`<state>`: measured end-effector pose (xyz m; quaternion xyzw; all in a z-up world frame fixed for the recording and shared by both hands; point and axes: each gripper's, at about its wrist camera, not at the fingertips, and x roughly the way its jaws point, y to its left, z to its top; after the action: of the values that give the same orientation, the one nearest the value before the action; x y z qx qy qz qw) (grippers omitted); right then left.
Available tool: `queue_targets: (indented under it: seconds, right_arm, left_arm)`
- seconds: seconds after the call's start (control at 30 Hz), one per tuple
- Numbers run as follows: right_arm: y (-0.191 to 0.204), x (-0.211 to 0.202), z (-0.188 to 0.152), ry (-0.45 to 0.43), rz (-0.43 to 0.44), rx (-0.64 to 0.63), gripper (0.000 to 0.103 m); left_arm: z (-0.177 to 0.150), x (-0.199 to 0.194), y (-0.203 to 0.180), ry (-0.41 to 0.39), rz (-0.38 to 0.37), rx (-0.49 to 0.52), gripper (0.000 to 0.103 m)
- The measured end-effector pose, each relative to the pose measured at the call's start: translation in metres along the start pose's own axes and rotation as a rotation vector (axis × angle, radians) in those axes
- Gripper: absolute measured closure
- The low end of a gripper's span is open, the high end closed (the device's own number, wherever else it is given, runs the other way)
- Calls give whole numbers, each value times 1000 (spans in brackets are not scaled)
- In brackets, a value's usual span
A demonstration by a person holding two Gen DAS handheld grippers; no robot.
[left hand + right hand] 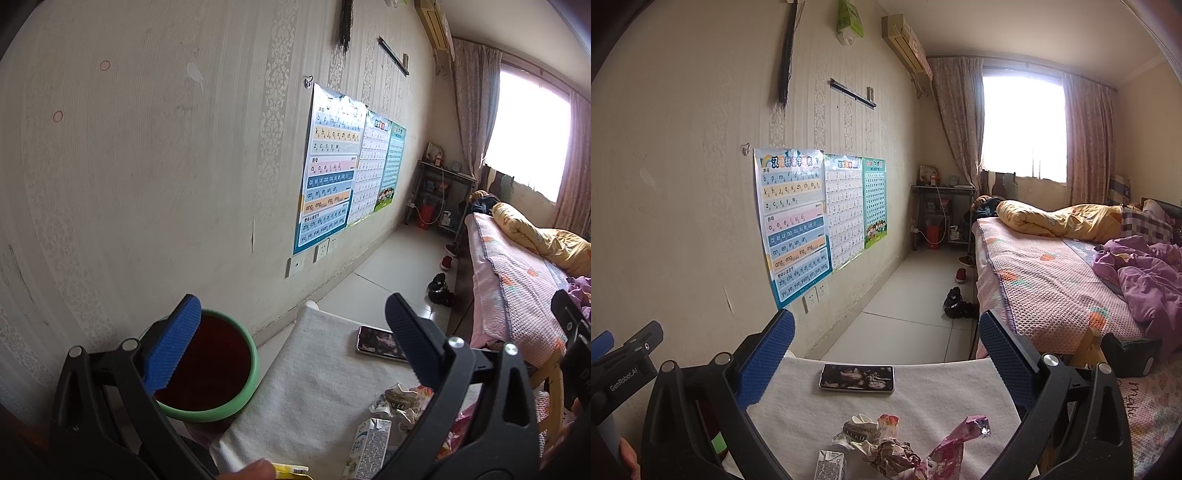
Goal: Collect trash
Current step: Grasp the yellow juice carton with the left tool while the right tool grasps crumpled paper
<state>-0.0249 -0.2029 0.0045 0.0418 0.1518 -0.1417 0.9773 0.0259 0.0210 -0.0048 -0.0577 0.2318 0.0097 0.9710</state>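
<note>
A green-rimmed bin (207, 373) with a dark red inside stands by the wall, left of a white-clothed table (314, 387). On the table's near end lie a small milk carton (369, 448), crumpled wrappers (402, 402) and a yellow scrap (291, 470). My left gripper (293, 325) is open and empty, its left finger over the bin. The right wrist view shows the same carton (831, 465), crumpled paper (886, 448) and a pink wrapper (955, 441) below my right gripper (886, 332), which is open and empty.
A phone (857, 377) lies at the table's far edge. A bed (1052, 284) with blankets runs along the right. Shoes (956, 304) sit on the tiled floor. Posters (794, 221) hang on the left wall, and a shelf (942, 218) stands under the window.
</note>
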Motion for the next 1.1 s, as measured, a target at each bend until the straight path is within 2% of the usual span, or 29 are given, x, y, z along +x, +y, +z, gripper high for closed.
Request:
queue_targets:
  seconds: [0.27,0.4,0.53,0.6,0.73,0.8,0.87,0.93,1.1]
  right_arm:
    - [-2,7,-5,29,-6,-16,7]
    - [-8,14,-15,47,-17,-53,7]
    - [-17,26,-42,108,10,-100,7]
    - [-22,36,-60,179,34,-106,7]
    - [-24,56,-94,329,100,-99,7]
    - [-22,64,-107,377,114,-91,7]
    - [-21,74,-117,417,120,-86,13]
    - [-21,83,-125,449,129,-82,14]
    - [-26,121,-144,555,150,-63,21]
  left_arm:
    - [-11,12,3,43,-17,13,5]
    - [-35,23,5,92,-9,97,5]
    - [-83,46,8,262,-78,182,5]
    - [-112,57,12,366,-106,203,7]
    - [-170,75,16,602,-185,191,25]
    - [-192,82,14,693,-219,180,29]
    - [-207,87,12,740,-215,186,29]
    - [-211,93,12,759,-203,186,28]
    - [-213,104,9,776,-207,164,25]
